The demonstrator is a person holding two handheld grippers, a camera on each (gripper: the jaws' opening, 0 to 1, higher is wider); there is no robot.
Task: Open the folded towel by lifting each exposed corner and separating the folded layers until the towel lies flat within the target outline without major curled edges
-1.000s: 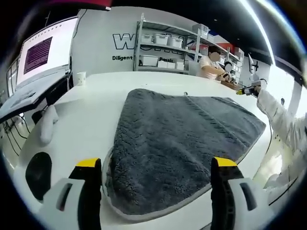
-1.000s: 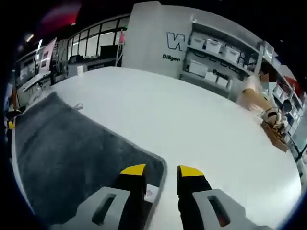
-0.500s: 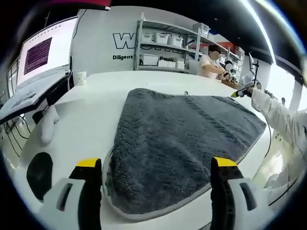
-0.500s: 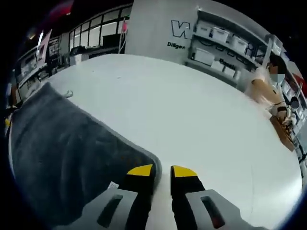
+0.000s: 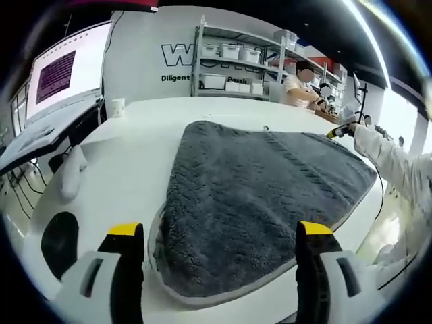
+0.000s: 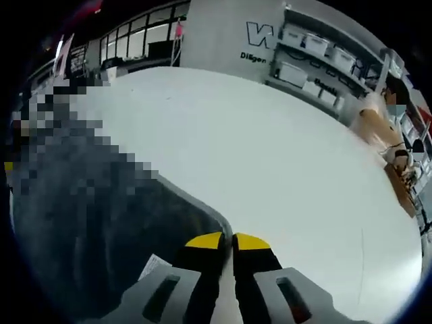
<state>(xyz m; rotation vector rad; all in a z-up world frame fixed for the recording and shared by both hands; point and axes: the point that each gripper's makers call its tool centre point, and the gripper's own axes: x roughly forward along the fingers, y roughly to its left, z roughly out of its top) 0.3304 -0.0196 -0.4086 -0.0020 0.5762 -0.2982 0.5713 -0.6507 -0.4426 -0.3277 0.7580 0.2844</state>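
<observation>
Towel (image 5: 263, 202): dark grey, pale-bordered, spread over the centre of the left gripper view on a white table (image 5: 121, 175); in the right gripper view it fills the lower left, partly patched over. Left gripper (image 5: 219, 236): jaws wide apart, holding nothing, low in frame astride the towel's near rounded corner. Right gripper (image 6: 229, 241): yellow tips nearly touching at the towel's corner, bottom centre; the border probably lies pinched between them, though the view is too tight to be sure. Step judged in hand: lifting that corner. To do it well, confirm the grip on the top layer alone, raise slowly, carry outward over bare table at upper right, keeping the edge taut against curling.
</observation>
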